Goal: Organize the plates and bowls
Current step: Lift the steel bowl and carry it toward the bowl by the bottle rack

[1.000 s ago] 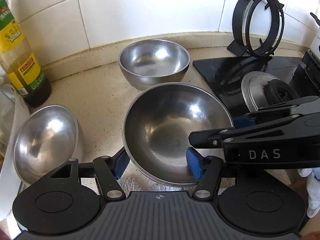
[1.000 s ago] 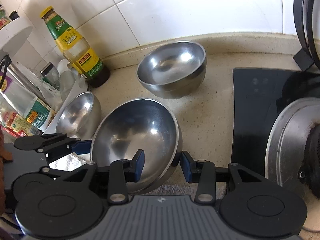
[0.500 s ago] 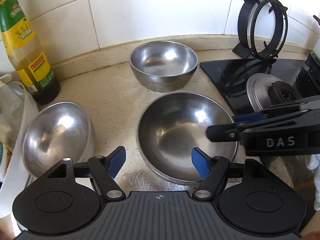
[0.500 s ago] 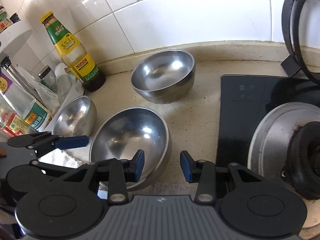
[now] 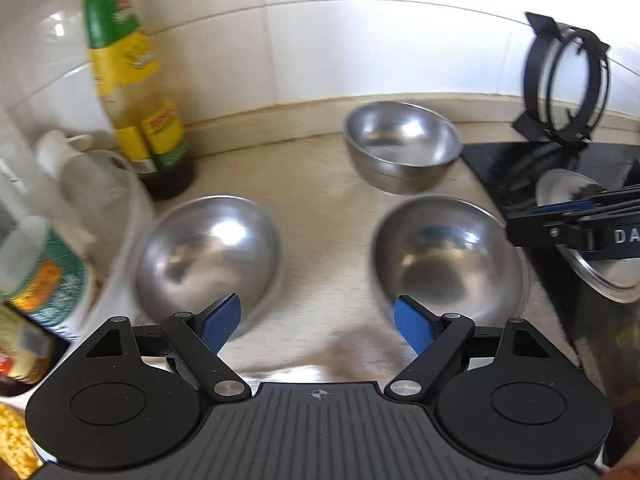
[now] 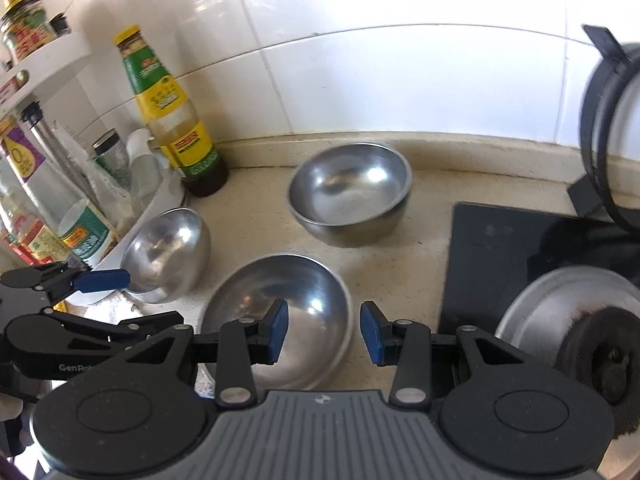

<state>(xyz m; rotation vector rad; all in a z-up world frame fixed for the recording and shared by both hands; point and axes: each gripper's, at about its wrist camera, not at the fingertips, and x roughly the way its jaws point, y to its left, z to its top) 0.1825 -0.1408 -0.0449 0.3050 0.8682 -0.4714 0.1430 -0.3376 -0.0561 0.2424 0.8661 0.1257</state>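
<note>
The left gripper (image 5: 317, 322) has its two blue-padded fingers spread wide over the bare beige stone counter (image 5: 320, 216) and holds nothing; the right gripper (image 6: 323, 332) is likewise parted and empty, its left pad above the rim of the nearest bowl. Three round stainless-steel bowls stand on the counter, none stacked: the wide shallow steel bowl (image 6: 280, 312) closest to the right gripper, the tilted steel bowl (image 6: 166, 254) at the left, leaning against a white tray (image 6: 160, 204), and the deeper steel bowl (image 6: 350, 192) further back near the white tiled wall (image 6: 360, 80). The three sit apart from one another. One tall oil bottle with a yellow cap and green-and-yellow label (image 6: 170, 116) stands in the corner behind the tilted bowl. To the right lies a black glass hob (image 6: 500, 248) with one burner (image 6: 600, 352), and one black ring pan support (image 5: 568, 84) leans upright against the wall
</note>
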